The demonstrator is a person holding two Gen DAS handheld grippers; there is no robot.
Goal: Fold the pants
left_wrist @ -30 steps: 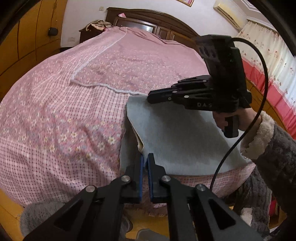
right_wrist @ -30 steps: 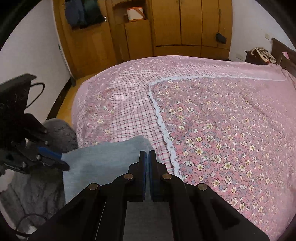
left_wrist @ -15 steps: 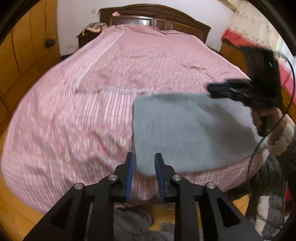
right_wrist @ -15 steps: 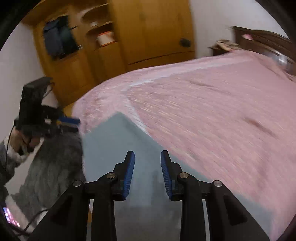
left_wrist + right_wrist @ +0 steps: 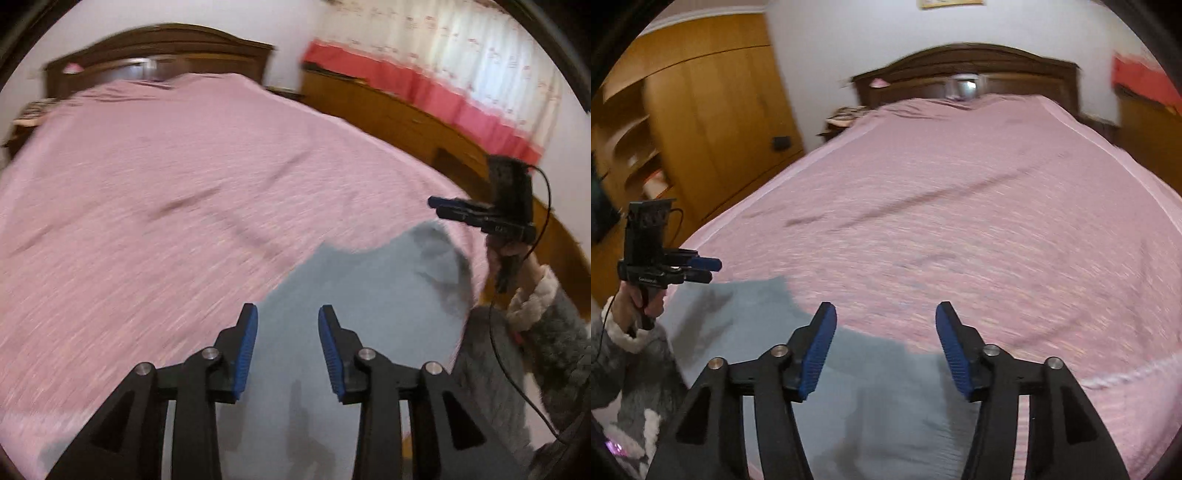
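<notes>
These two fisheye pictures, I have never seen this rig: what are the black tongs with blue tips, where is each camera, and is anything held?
No robot here: a person holds one pair of tongs in each hand, with a camera on each looking along its fingers. The left view shows the left tongs up close and the right tongs far off in a hand. The right view shows the reverse. Folded grey pants lie at the near edge of a bed with a pink cover. Both tongs have just been opening and hold nothing.
</notes>
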